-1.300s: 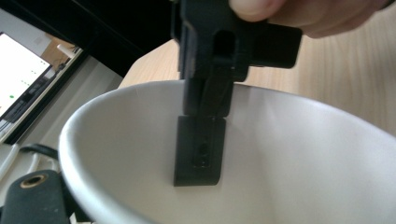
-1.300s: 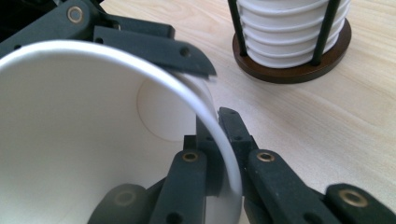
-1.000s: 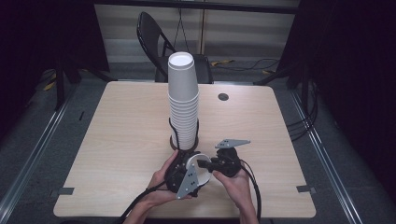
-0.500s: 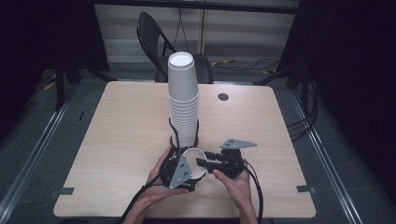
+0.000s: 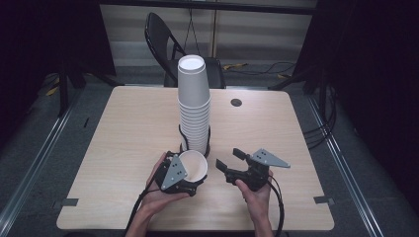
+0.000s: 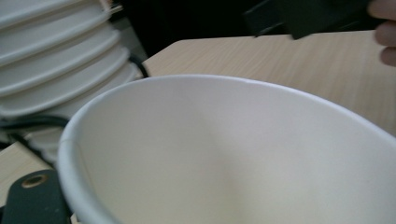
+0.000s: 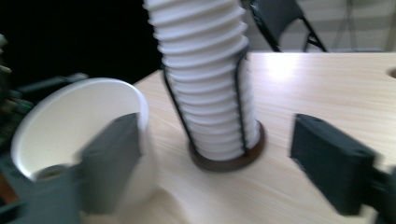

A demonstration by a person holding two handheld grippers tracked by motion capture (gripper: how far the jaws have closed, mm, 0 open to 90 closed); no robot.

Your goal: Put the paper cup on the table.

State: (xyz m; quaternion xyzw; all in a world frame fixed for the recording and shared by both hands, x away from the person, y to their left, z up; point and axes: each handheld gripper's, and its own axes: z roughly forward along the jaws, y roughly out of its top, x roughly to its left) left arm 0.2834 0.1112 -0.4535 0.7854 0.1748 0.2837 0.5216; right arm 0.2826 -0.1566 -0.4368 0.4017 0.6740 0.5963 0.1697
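**Cup passes to the left gripper**

Near the front edge of the table [image 5: 123,133], the right gripper [image 5: 231,162] has just been opening; its jaws stand wide with nothing between them. The single paper cup [image 5: 193,166], just before the cup stack [image 5: 193,108], now rides with the left gripper [image 5: 179,177], so the handover looks complete. The cup hides the left jaws; their grip cannot be told.

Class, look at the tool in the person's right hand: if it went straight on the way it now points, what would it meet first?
Probably the cup stack in its wire holder. The open right tool points at it, though the loose cup in the left tool sits close beside that line.
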